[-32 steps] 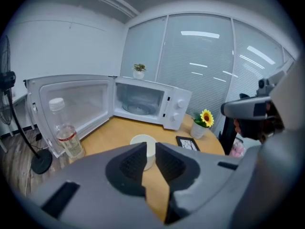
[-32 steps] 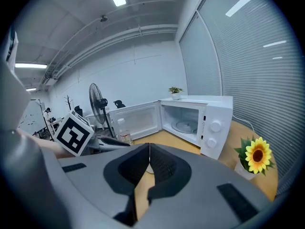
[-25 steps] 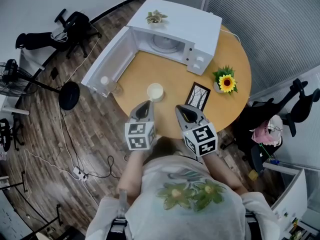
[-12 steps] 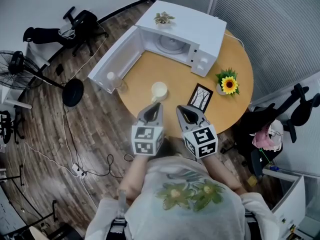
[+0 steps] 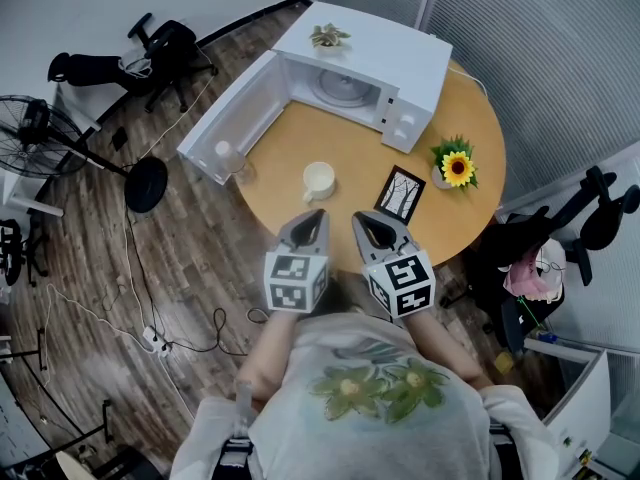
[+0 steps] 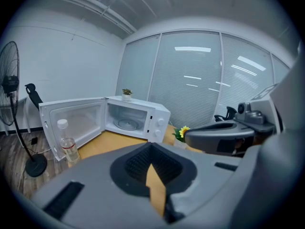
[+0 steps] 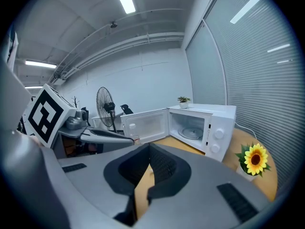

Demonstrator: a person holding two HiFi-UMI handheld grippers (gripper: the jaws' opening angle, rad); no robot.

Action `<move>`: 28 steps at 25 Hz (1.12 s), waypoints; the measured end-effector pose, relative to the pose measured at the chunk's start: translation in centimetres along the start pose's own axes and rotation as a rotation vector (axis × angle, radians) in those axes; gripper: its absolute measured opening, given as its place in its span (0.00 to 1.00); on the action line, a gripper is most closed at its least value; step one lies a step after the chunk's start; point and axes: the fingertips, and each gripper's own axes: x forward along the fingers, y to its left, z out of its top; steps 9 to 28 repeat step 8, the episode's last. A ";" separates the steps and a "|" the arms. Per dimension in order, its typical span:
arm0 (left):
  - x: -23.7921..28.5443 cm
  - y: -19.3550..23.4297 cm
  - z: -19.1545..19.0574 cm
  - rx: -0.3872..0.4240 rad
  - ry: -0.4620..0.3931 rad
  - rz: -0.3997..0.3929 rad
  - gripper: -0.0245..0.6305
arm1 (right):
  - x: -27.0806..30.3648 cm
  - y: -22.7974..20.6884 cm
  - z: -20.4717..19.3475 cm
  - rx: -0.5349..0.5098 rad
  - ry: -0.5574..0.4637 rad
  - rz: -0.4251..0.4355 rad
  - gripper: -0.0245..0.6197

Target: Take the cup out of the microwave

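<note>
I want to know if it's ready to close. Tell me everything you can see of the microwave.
The microwave is a white box, upright at the far edge of the round wooden table. Its door is swung wide open to the left in the head view. The cavity holds only a glass turntable; the cup stands outside on the table. Two knobs sit right of the opening. A small potted plant stands on top, a clear bottle beside the door.

You have one microwave [image 5: 370, 68], one cup [image 5: 318, 180], one bottle [image 5: 226, 158], one picture card [image 5: 400, 194], and two potted plants: sunflower [image 5: 457, 167], small green plant [image 5: 328, 36].
</note>
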 end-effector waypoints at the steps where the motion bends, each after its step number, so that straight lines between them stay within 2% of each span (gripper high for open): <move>1: 0.0 0.0 -0.2 0.001 0.003 0.001 0.04 | 0.0 0.0 -0.1 0.000 0.000 0.001 0.06; 28: -0.4 0.0 -0.1 -0.010 -0.002 -0.003 0.04 | 0.0 0.5 -0.1 -0.010 0.001 0.007 0.06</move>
